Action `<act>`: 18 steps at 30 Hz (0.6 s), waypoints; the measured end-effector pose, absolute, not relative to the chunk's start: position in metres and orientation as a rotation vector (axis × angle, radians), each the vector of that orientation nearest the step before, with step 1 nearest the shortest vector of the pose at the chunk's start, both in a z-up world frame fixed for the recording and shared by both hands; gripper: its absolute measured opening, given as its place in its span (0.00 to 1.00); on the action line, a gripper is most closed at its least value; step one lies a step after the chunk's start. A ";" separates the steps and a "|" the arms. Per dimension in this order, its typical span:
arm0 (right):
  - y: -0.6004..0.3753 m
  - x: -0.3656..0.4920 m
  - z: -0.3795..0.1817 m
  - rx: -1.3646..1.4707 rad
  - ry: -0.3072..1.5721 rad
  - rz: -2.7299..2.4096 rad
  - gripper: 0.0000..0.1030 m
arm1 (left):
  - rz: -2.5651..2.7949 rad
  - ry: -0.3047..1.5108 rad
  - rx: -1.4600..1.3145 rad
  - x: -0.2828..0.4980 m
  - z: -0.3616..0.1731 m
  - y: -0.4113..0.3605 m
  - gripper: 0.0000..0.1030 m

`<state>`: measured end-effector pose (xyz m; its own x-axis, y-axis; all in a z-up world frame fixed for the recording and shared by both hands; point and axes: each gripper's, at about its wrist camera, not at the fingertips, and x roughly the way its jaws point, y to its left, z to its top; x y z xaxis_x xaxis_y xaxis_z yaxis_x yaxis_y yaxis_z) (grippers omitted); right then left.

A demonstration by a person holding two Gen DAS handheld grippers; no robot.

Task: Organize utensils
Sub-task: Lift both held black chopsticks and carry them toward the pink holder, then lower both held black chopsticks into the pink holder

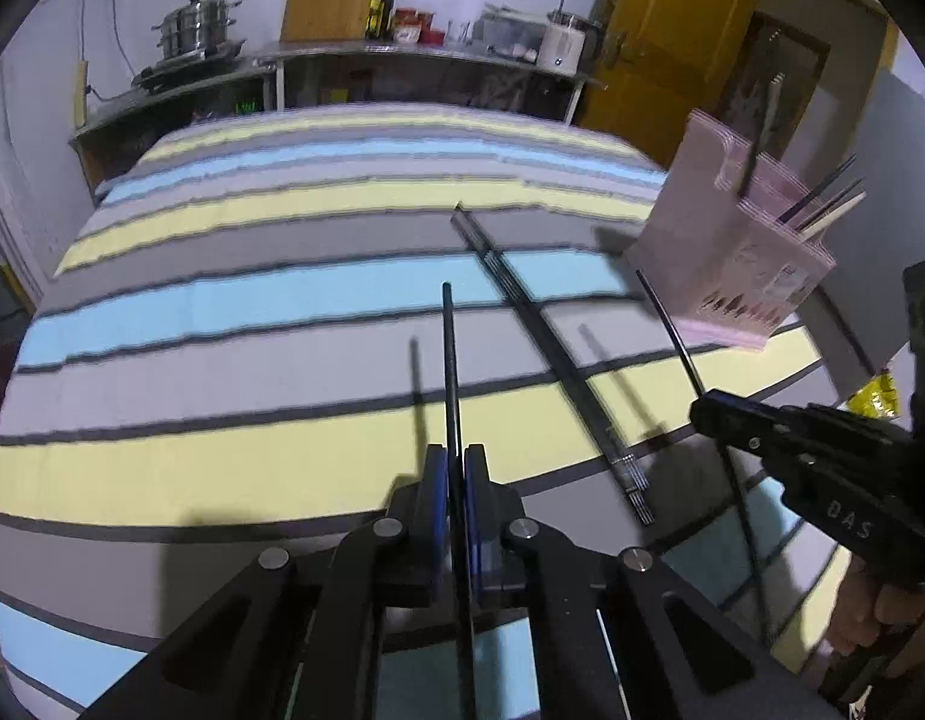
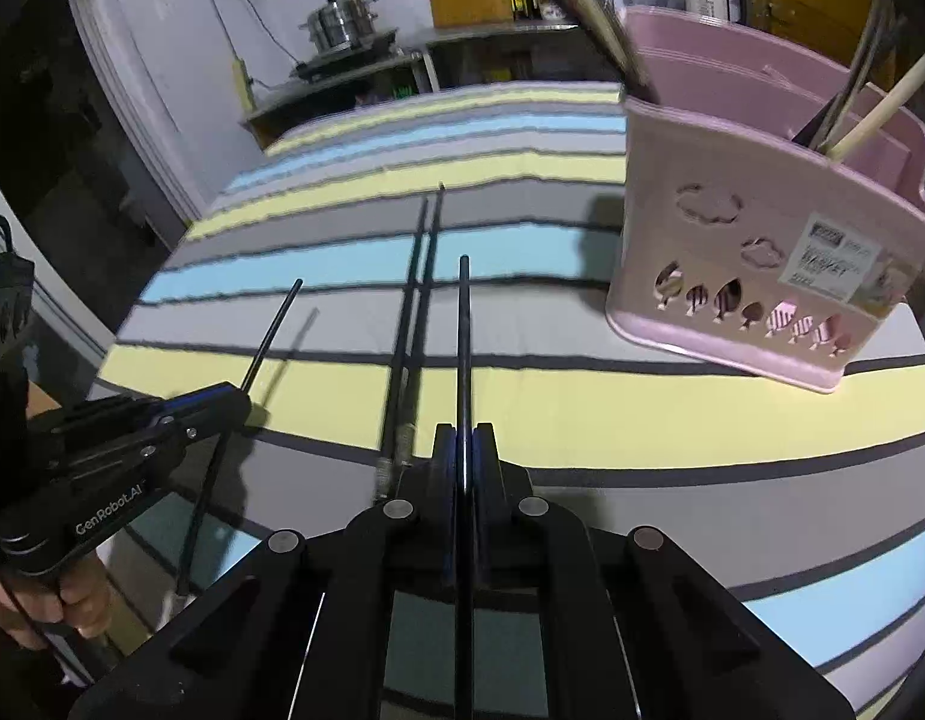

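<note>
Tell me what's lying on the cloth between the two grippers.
A pair of dark chopsticks, flat on the striped cloth, seen in both wrist views.

Dim, bluish indoor light; overhead lighting throws soft shadows on the striped fabric bedspread (image 1: pixel 282 324); fisheye edges bend and darken, slight motion blur.

A pair of chopsticks (image 1: pixel 546 360) is laid on the striped cloth (image 1: pixel 252 312). To its right a utensil basket (image 2: pixel 762 252) is stood, sticks held inside. Behind, a counter (image 1: pixel 402 51) is set, a pot (image 1: pixel 195 24) on its left.
</note>
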<state>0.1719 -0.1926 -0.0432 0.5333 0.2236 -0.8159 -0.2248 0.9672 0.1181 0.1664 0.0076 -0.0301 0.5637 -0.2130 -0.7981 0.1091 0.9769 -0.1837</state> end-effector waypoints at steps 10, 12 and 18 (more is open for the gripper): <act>-0.199 0.146 0.017 0.041 0.832 0.309 0.05 | -0.277 0.792 -0.148 0.141 0.048 0.009 0.05; -0.201 0.138 0.029 0.048 0.804 0.314 0.05 | -0.299 0.763 -0.149 0.135 0.062 0.008 0.05; -0.203 0.126 0.051 0.065 0.748 0.314 0.05 | -0.344 0.730 -0.146 0.125 0.082 0.000 0.05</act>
